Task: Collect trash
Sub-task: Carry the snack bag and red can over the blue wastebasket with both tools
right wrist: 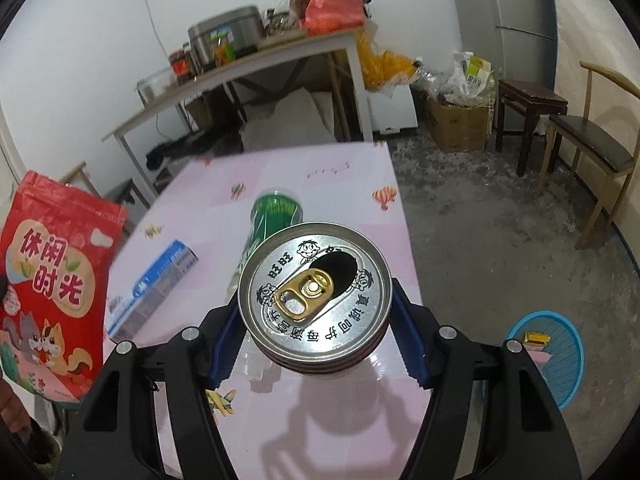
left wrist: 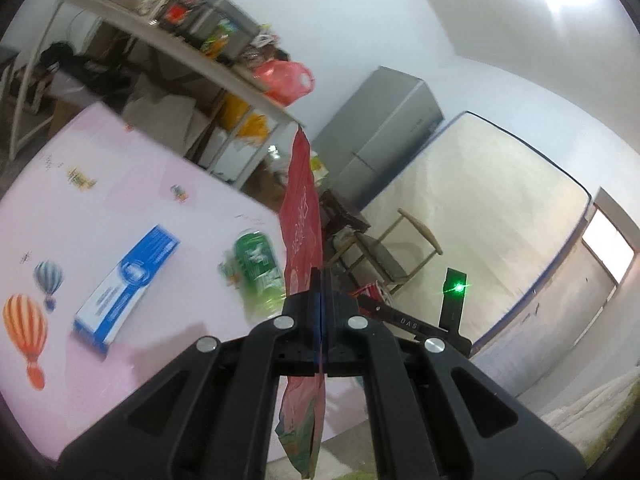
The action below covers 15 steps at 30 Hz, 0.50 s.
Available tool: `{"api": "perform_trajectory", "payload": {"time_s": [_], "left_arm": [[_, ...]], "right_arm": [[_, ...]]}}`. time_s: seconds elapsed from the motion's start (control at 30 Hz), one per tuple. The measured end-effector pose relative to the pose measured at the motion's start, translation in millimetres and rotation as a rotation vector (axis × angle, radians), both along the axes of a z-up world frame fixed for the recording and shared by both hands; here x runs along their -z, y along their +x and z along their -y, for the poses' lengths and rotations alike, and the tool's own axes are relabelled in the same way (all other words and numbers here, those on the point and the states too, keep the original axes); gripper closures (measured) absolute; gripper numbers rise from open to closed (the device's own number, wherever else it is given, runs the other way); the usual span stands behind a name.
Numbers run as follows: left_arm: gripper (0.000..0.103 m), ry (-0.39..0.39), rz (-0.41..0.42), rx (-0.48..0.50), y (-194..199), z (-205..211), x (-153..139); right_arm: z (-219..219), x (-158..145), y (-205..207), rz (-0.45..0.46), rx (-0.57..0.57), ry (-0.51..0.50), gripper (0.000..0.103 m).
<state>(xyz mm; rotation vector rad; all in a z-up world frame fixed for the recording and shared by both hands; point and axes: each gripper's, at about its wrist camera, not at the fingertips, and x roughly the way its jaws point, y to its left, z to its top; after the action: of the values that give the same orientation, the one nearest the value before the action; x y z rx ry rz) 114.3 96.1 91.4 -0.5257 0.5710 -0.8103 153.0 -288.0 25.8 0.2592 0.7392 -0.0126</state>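
My left gripper [left wrist: 322, 276] is shut on a flat red snack bag [left wrist: 302, 216], seen edge-on in the left wrist view and lifted above the pink table [left wrist: 160, 184]. The same red snack bag [right wrist: 52, 280] hangs at the left of the right wrist view. My right gripper [right wrist: 316, 312] is shut on an opened drink can [right wrist: 314, 292], upright, its silver top with a gold pull tab facing the camera, held above the pink table [right wrist: 340, 176]. A green bottle [right wrist: 268, 216] and a blue-and-white box [right wrist: 156, 284] lie on the table; the green bottle [left wrist: 258, 264] and box [left wrist: 128, 280] also show left.
A blue basket [right wrist: 556, 364] with a yellow box inside stands on the floor right of the table. Behind are a cluttered white side table [right wrist: 240, 68], a cardboard box [right wrist: 456, 124], a dark stool [right wrist: 528, 108], a wooden chair [right wrist: 592, 140], a grey fridge [left wrist: 384, 128] and a mattress [left wrist: 480, 200].
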Motion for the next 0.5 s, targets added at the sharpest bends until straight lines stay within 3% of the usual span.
{"api": "perform_trajectory", "payload": {"time_s": [0.23, 0.5], "left_arm": [[0.103, 0.028, 0.083, 0.117, 3.1, 64.2, -31.0], [0.103, 0.044, 0.087, 0.367, 22.8, 179.7, -42.9]], "right_arm": [[41.5, -14.5, -39.4, 0.071, 0.086, 0.023, 0.038], [137.3, -18.8, -128.9, 0.098, 0.382, 0.005, 0.038]]}}
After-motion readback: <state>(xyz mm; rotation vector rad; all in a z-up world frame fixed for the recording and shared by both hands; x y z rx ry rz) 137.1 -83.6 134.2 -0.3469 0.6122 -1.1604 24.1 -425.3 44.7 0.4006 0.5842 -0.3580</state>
